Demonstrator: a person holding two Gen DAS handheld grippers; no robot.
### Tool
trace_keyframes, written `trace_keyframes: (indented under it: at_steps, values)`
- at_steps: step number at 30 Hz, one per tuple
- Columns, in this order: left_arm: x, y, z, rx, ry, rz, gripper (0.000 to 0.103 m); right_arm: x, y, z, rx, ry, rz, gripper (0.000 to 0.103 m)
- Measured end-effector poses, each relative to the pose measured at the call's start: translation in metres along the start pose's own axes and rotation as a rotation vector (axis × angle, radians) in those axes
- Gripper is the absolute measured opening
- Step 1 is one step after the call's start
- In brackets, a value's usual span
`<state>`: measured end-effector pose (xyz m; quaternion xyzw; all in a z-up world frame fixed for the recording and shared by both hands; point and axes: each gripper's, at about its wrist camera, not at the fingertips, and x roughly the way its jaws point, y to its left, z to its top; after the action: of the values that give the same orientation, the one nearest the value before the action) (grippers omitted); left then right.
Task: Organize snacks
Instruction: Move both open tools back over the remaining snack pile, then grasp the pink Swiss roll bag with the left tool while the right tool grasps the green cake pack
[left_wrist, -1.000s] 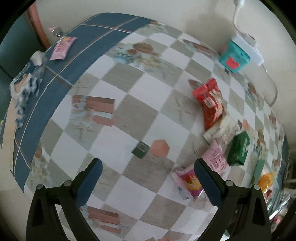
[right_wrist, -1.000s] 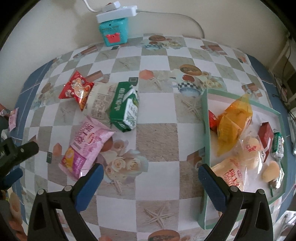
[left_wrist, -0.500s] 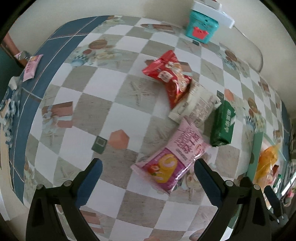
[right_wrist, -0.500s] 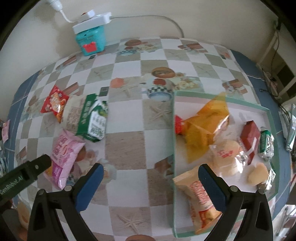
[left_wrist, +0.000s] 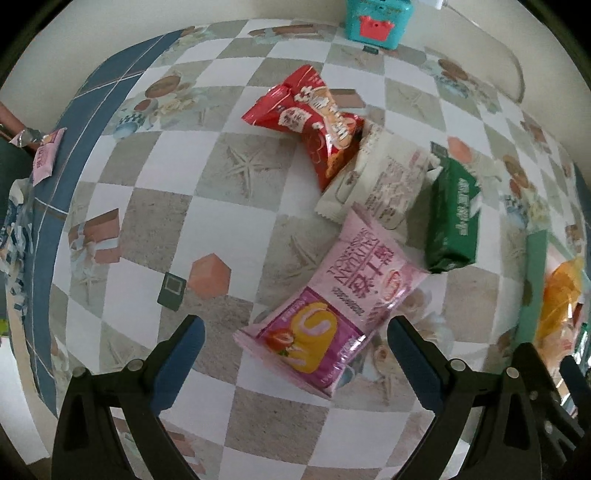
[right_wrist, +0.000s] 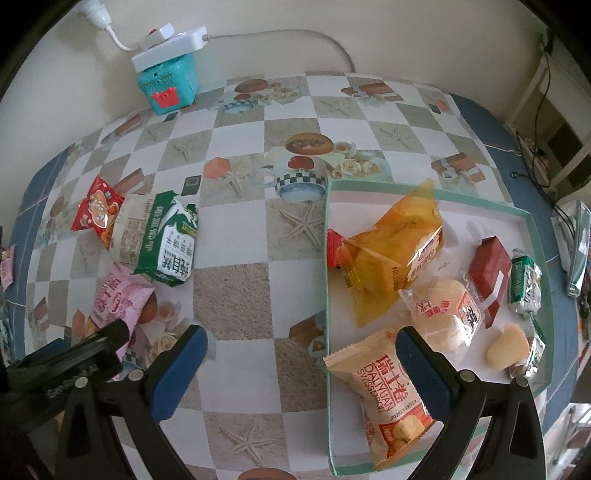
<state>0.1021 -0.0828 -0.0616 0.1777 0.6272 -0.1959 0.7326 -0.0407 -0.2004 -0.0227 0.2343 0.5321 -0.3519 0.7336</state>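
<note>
- I judge I'm at the pick-up step: four snacks lie loose on the bench (left_wrist: 236, 206), and the tray (right_wrist: 326, 280) already holds a good many.
- My left gripper (left_wrist: 291, 345) has its fingers spread wide with nothing between them; it hangs above the bench.
- The pink packet (left_wrist: 332, 310) lies just ahead of the left fingers, its near end roughly midway between them and nearer the right-hand finger, set slantwise to the gap.
- Farther ahead of those fingers lies the white packet (left_wrist: 380, 184), with the red packet (left_wrist: 314, 118) overlapping its far end, and the green packet (left_wrist: 452, 218) off to the right.
- My right gripper (right_wrist: 301, 345) is also wide open and holds nothing.
- Between the right fingers I see bare bench and the tray's near left rim; the tan packet (right_wrist: 388, 398) inside the tray lies by the right-hand finger.
- In the right view the left gripper shows at the lower left, over the pink packet.
- Next move, as I judge it: lower the left fingers over the pink packet, turn the wrist to square with its slant, and close on its near end.
- The film is soft and glossy, so I expect it to crumple or slip under a shallow pinch.
</note>
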Motion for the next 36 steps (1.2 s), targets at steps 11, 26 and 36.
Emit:
trace_keyframes:
  at_steps: [11, 26, 36]
  values:
    - [0.004, 0.031, 0.008, -0.112, -0.004, -0.072, 0.087, -0.006, 0.014, 0.005, -0.015, -0.034, 0.035, 0.103]
    - [0.025, 0.059, 0.018, -0.135, 0.037, -0.125, 0.082, 0.019, 0.062, 0.046, -0.038, -0.05, 0.17, 0.103]
    - [0.013, 0.087, 0.041, -0.08, -0.002, -0.083, 0.082, 0.044, 0.079, 0.058, -0.058, -0.013, 0.144, 0.091]
